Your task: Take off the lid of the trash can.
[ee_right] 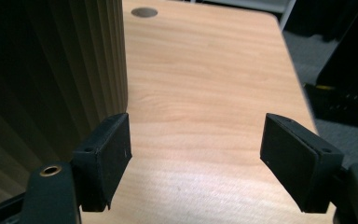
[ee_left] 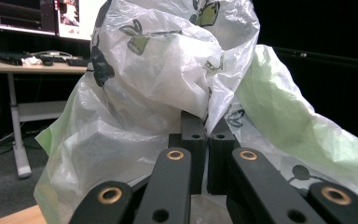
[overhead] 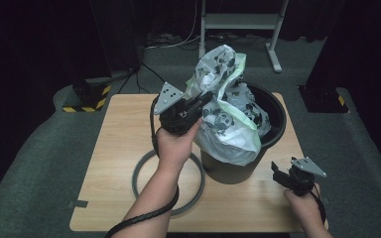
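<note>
Currently bin bag (overhead: 225, 114) half inside black bin (overhead: 273, 134) on table (overhead: 119, 144), top pulled up. Left gripper (overhead: 201, 101) pinches a fold of it. Right gripper (overhead: 280, 174) spread, nothing between, low beside bin.

I think I work in a lab or recording studio. Black curtains (overhead: 25, 49) surround the wooden table (overhead: 124, 148), and a desk with monitors (ee_left: 51, 16) stands behind.

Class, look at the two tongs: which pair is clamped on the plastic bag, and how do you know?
The left tongs: shut on the panda-print bag above the black bin. The right tongs gape open over the table, holding nothing.
</note>
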Tool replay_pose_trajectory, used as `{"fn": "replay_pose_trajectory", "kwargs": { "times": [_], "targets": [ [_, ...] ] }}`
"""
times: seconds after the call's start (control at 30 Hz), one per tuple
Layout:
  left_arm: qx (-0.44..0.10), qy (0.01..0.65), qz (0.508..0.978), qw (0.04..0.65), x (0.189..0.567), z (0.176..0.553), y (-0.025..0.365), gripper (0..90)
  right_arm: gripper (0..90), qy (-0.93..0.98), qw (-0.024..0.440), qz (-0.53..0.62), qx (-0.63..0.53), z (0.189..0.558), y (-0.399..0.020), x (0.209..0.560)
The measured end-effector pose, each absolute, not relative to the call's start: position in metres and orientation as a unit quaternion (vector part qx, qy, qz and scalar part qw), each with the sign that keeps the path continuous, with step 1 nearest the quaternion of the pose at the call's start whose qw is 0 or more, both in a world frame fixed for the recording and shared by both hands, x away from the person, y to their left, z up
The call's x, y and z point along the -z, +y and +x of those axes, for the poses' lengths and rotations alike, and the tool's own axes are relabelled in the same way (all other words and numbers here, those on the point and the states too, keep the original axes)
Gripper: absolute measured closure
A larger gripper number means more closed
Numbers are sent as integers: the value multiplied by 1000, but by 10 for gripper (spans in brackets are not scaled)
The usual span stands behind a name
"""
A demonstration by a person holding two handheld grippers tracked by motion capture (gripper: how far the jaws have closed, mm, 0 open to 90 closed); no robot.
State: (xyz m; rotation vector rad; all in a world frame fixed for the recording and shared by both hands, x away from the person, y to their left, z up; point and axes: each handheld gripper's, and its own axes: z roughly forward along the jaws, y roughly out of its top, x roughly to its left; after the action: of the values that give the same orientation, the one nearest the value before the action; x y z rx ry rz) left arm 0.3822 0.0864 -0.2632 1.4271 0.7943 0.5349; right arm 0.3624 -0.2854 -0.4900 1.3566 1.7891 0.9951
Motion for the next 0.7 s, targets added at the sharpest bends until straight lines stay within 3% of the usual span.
{"fn": "replay_pose_trajectory", "kwargs": {
  "times": [0.5, 0.6, 0.7],
  "targets": [
    [-256, 314, 592, 697, 234, 384, 75, 889, 236, 702, 316, 527, -359, 365, -281, 501],
    [-274, 301, 602, 687, 231, 384, 77, 890, 236, 701, 315, 530, -358, 366, -283, 502],
    [-281, 293, 580, 707, 224, 381, 73, 889, 235, 698, 316, 531, -362, 365, -283, 500]
  ]
}}
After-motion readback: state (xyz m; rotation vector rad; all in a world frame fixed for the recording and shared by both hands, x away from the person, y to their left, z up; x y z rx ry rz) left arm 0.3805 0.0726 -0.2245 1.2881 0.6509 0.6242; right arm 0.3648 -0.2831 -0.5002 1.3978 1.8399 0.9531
